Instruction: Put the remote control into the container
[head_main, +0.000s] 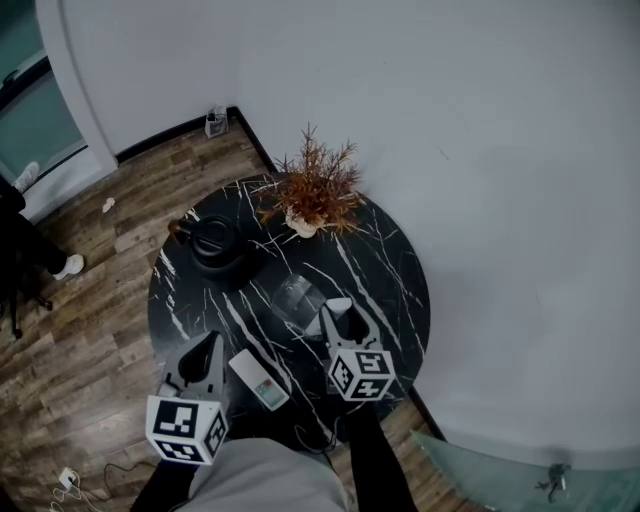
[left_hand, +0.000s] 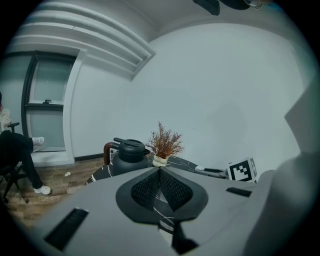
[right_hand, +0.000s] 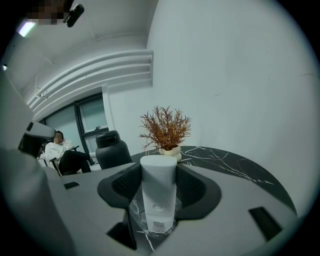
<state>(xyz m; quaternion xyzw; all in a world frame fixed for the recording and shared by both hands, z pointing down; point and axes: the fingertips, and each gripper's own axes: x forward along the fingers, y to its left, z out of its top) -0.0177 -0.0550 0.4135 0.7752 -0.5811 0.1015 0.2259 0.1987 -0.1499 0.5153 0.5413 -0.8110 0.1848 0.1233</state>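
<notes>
One slim white plastic remote control stands upright, clamped in the right gripper, its lower end seemingly inside the clear round container directly beneath; the left gripper is closed, empty.

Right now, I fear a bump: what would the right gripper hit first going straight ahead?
Probably the plant vase; the right gripper, clamped on the remote control, aims at it, depth unclear.
</notes>
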